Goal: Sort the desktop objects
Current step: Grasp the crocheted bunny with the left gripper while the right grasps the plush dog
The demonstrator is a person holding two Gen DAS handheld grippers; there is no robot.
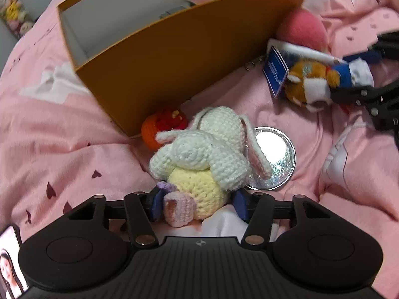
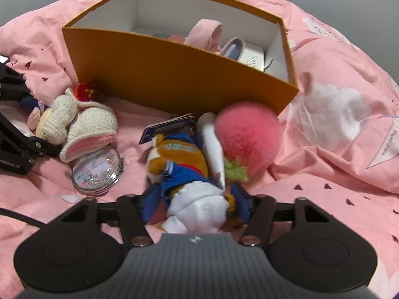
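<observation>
While my left hand-held gripper (image 1: 197, 205) clamps the crocheted bunny (image 1: 207, 159), my right hand-held gripper (image 2: 195, 205) grips the plush fox (image 2: 184, 164) beside the orange box (image 2: 174, 74).

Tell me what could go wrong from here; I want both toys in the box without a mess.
1. The left gripper grips only the crochet bunny by its lower end; its ear lies over the round compact mirror and might drag it.
2. The right gripper holds the plush fox beside the pink strawberry plush, which could get nudged.
3. The orange box wall is tall; a low lift may bump it.
</observation>
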